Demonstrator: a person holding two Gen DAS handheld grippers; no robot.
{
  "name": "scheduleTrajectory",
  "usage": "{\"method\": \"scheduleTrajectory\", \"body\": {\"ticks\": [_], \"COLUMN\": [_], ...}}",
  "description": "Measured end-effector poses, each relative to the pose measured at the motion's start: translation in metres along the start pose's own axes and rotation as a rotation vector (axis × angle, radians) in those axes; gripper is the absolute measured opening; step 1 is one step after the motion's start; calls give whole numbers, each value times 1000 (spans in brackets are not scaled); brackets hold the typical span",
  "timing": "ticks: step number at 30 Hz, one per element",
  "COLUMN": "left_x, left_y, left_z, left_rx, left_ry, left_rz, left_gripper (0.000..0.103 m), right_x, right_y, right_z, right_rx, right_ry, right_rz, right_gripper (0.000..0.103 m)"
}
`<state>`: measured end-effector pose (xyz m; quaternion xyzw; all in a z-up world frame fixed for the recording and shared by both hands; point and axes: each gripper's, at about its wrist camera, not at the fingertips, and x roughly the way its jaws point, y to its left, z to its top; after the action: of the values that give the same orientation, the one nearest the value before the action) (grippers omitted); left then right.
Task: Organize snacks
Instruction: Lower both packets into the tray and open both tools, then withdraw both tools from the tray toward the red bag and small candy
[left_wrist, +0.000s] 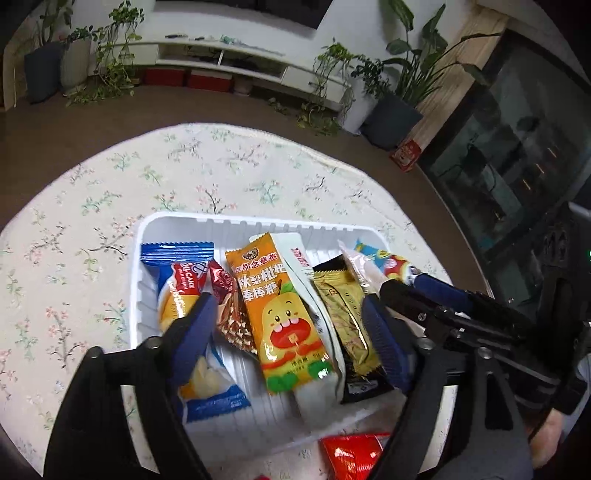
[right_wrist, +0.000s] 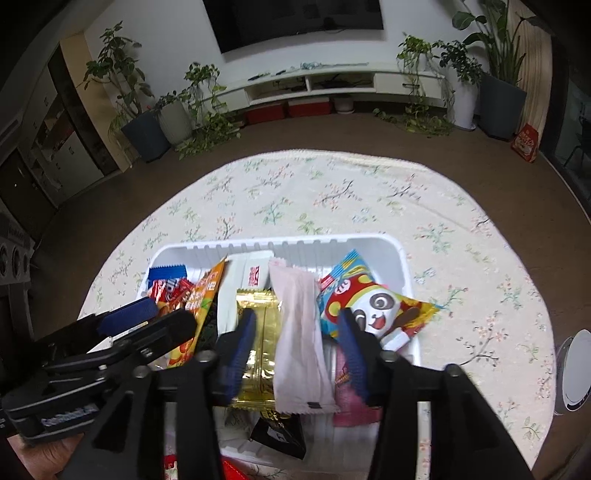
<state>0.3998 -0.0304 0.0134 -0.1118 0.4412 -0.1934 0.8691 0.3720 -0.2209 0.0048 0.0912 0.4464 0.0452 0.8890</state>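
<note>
Both claws apart over white tray (left_wrist: 236, 223): left gripper (left_wrist: 291, 332) straddling orange lollipop pack (left_wrist: 284, 314), right gripper (right_wrist: 299, 350) straddling pale pink sachet (right_wrist: 299, 343), nothing clamped, snacks apparently dropped in for sorting.

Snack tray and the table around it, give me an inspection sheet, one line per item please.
Surface: round table under a floral tablecloth.
Job's things: white tray holding a blue cake pack, an orange pear-cartoon pack, a gold pack, a pale pink pack and a panda pack.
Clutter: red packet lying outside the tray's near edge.
Grippers: left tool open over the orange pack; right tool open, pink pack between its fingers, not pinched.
Cables: nothing seen.
Surroundings: potted plants, TV cabinet, brown floor.
</note>
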Motion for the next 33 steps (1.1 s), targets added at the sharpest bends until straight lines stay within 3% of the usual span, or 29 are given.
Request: {"method": "scheduleTrajectory", "body": {"ticks": [3,11,17,21,24,28,33], "left_x": [-24,-106,-151,-156,-157,-155,-157], "left_y": [-1,-3,6,34,54,54,43], "left_z": [-5,-40,-118,-176,-215,-234,-233], "left_rx": [-6,25,74,-86,-203,-205,-135], "left_ry": [-38,-133,-169,-60,-41,-17,-22], "left_rz": [-5,45,82,109,81,86,123], "left_gripper": [100,103,103,103,102,102,102], "right_x": [-17,-87,-135,-144,-140,-127,-112], "right_y": [-3,-6,-18,-23,-27,-19,0], "right_z": [-1,-23,-76,-124,-156,-187,-193], "right_rx": [24,26,56,74,119,138,93], "right_ry": [-30,-156,-200,-164,-115,-51,-12], "right_rz": [-5,25,61,54,67,86,83], "right_gripper": [70,81,88,88,88,88,88]}}
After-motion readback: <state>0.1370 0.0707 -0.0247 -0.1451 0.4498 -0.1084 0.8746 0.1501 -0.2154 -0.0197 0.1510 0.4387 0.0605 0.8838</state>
